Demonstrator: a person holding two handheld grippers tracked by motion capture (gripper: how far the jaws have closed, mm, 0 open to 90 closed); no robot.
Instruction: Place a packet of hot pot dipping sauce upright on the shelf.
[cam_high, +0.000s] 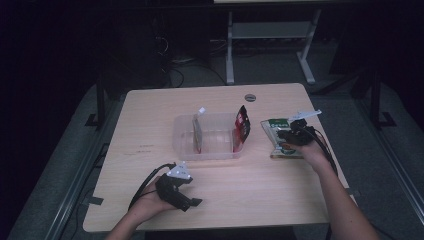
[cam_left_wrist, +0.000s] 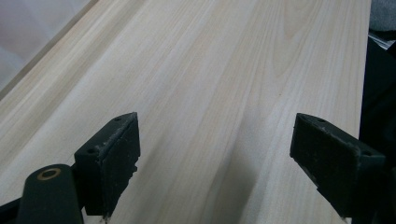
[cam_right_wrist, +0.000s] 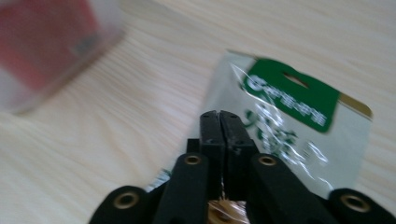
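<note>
I'm holding the right gripper (cam_high: 295, 134) over the green-and-silver snack pouch (cam_right_wrist: 299, 126), which is lying flat on the tabletop (cam_high: 150, 115) near its right edge, just beside the clear plastic bin (cam_high: 210, 152). In the right gripper view the jaws are pressed together, pad against pad; I cannot tell whether any film is caught between them. The pouch's long axis is running roughly from my side toward the far edge, with its green header and hang hole pointing away from me. A red packet (cam_high: 242, 129) is standing upright at the bin's right end, and a pale packet (cam_high: 198, 131) is leaning at its left. I'm resting the left gripper (cam_high: 184, 199) at the near left, jaws spread wide over bare pale wood. The room beyond is lying dark, with white desk legs (cam_high: 229, 55) on grey floor.
</note>
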